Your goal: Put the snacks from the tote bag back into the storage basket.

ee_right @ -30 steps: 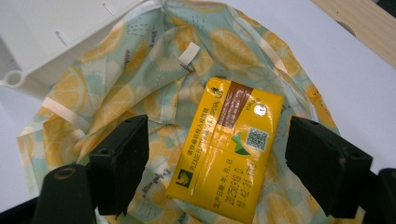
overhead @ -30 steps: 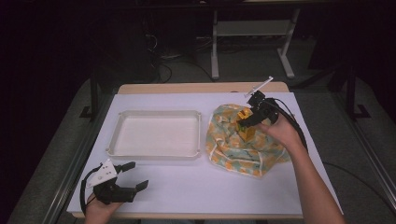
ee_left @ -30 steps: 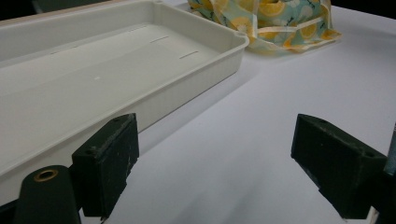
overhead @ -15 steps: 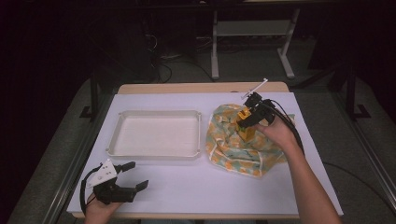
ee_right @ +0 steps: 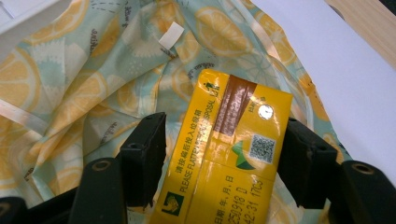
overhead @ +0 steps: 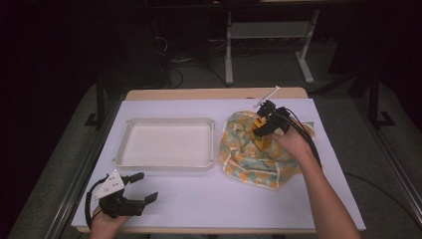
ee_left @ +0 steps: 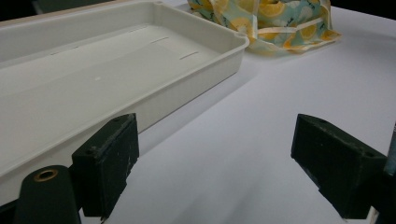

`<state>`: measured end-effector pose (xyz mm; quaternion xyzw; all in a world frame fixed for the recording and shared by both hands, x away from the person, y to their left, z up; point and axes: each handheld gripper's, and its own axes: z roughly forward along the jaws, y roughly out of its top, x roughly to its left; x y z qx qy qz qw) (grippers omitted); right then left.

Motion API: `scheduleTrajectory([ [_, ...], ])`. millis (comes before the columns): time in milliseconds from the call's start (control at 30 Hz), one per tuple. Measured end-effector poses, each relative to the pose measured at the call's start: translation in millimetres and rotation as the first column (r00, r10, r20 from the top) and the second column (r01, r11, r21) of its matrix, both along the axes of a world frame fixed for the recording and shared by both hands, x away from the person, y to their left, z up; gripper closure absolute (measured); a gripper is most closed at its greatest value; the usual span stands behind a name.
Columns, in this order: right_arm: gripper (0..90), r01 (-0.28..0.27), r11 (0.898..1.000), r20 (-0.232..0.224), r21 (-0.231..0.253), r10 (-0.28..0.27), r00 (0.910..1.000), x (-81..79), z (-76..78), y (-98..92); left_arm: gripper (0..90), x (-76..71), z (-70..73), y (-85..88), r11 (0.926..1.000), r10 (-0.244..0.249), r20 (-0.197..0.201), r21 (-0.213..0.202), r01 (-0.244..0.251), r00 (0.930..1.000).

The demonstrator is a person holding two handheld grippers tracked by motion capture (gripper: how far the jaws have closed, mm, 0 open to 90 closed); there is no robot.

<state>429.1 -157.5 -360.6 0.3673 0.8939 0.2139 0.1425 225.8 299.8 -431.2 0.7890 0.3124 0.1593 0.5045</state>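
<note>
Gripping a yellow drink carton (ee_right: 229, 154) with the right gripper (overhead: 264, 130), both black jaws pressing flat against its 2 sides, in the right gripper view at about 6 o'clock. Holding that carton just above, or perhaps still partly inside, the lemon-print cloth bag (overhead: 249, 152), lying crumpled on the white table cover (overhead: 209, 199) at roughly 3 o'clock from the tray; whether the carton's lower end is clear of the fabric cannot be told. Resting idle at the near edge, around 7 o'clock on the table in the high view, the left gripper (overhead: 133, 191), jaws spread wide with nothing between them, pointing toward the bag at about 2 o'clock. Sitting empty just beside the bag, at its 9 o'clock, the shallow white tray (overhead: 166, 162), the 2 close together and perhaps touching at the tray's corner. Judging from this: lifting the carton out of the bag, the unloading step apparently in hand, with the tray the likely destination. Calling next for a straight upward pull until the carton clears the loose folds and the pale drawstring tape, then a sweep toward 9 o'clock over the tray's rim before lowering and releasing. Needing, possibly, the left gripper to pin the bag down, since light cloth could ride up with the carton.
</note>
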Motion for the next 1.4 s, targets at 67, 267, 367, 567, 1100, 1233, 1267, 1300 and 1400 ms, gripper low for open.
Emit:
scheduleTrajectory([
  [67,38.4,0.004,1.0,0.002,-0.006,-0.004,1.0,-0.3,-0.8,0.2,14.8,0.0,0.0,0.1,1.0,-0.001,0.0,0.0,0.001,1.0],
  [267,39.9,0.002,1.0,0.002,-0.015,-0.002,1.0,-0.5,-2.0,0.0,14.9,0.0,-0.1,0.1,1.0,0.001,-0.001,0.0,-0.001,1.0],
  [367,40.2,0.003,1.0,0.001,-0.02,-0.003,1.0,-0.7,-1.8,0.3,14.9,0.3,-0.1,0.1,1.0,0.001,0.003,0.0,-0.001,1.0],
  [567,41.2,0.008,1.0,0.003,-0.026,-0.008,1.0,-0.8,-1.8,1.0,14.8,0.3,-0.1,0.2,1.0,0.003,0.002,-0.002,-0.003,1.0],
  [1100,45.3,0.016,1.0,0.008,-0.021,-0.016,0.9998,-1.0,-1.8,-1.1,14.8,0.2,0.0,0.5,1.0,0.003,0.004,-0.002,-0.003,1.0],
  [1233,46.0,0.014,1.0,0.01,-0.025,-0.013,0.9999,-1.5,-1.6,-1.0,14.8,0.1,0.0,0.5,1.0,0.003,0.004,-0.001,-0.003,1.0],
  [1267,46.3,0.011,1.0,0.011,-0.026,-0.011,0.9999,-1.6,-1.5,-1.2,14.9,0.1,0.0,0.5,1.0,0.003,0.004,0.001,-0.003,1.0],
  [1300,46.7,0.009,1.0,0.013,-0.027,-0.009,0.9999,-1.8,-1.5,-1.3,14.9,0.1,0.0,0.5,1.0,0.003,0.004,0.0,-0.003,1.0],
  [1400,47.2,0.007,1.0,0.017,-0.029,-0.007,0.9998,-2.5,-1.4,-1.2,14.9,0.1,0.0,0.4,1.0,0.004,0.005,0.0,-0.004,1.0],
])
